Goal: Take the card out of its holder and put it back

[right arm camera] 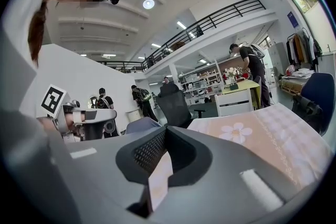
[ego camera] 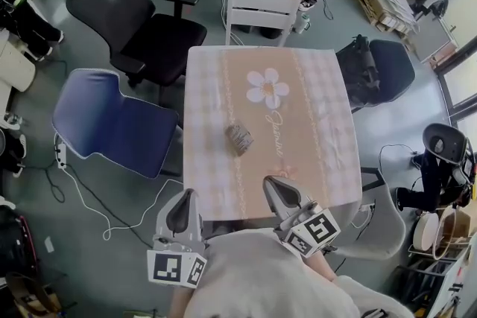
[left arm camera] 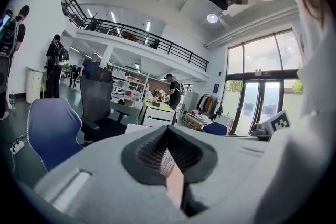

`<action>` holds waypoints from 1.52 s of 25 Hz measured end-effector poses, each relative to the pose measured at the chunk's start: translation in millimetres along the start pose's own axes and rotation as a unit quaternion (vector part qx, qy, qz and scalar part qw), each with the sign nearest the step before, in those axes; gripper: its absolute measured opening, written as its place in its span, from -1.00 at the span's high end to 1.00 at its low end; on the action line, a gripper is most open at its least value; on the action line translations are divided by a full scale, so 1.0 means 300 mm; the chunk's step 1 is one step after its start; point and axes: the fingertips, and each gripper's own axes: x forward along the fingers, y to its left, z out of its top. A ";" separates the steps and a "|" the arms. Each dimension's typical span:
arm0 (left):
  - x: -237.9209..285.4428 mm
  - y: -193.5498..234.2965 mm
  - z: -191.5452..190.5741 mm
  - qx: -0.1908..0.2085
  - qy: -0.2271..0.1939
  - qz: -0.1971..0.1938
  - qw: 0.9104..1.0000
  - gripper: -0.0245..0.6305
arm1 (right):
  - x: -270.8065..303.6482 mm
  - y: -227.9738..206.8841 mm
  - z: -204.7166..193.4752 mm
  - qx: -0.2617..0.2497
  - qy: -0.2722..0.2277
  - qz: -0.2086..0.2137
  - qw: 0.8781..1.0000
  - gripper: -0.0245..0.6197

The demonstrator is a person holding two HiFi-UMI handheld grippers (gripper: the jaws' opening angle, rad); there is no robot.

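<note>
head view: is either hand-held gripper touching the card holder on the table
No, the card holder lies alone on the table, and the left hand-held gripper and right hand-held gripper hang at its near edge, well apart.

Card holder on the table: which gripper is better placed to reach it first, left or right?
Probably the right gripper: its tip is over the near edge of the table and closer to the card holder. The left gripper hangs beside the table's corner. Both are shut and empty.

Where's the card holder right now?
Head view: the card holder sits on the table, left of centre, just below-left of the printed flower.
</note>
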 end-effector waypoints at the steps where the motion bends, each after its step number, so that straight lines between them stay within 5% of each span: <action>1: 0.002 -0.002 0.000 0.000 0.000 0.001 1.000 0.93 | -0.003 -0.004 0.001 0.000 -0.001 0.000 1.000 0.93; 13: -0.001 0.010 -0.001 -0.003 0.001 0.010 1.000 0.93 | 0.062 -0.113 0.004 -0.029 0.004 -0.028 0.999 0.92; 15: 0.000 0.017 -0.002 -0.005 0.000 0.012 1.000 0.93 | 0.099 -0.154 0.006 -0.032 0.006 -0.034 0.999 0.67; 23: -0.003 0.052 0.005 -0.008 0.002 0.020 1.000 0.93 | 0.313 -0.289 -0.035 -0.004 0.032 -0.024 0.999 0.37; 31: -0.006 0.089 0.017 -0.010 -0.003 0.032 0.999 0.93 | 0.475 -0.348 -0.220 0.008 0.105 -0.023 0.994 0.38; 38: -0.011 0.100 0.016 -0.013 -0.004 0.039 0.999 0.93 | 0.520 -0.368 -0.292 0.022 0.127 -0.031 0.991 0.62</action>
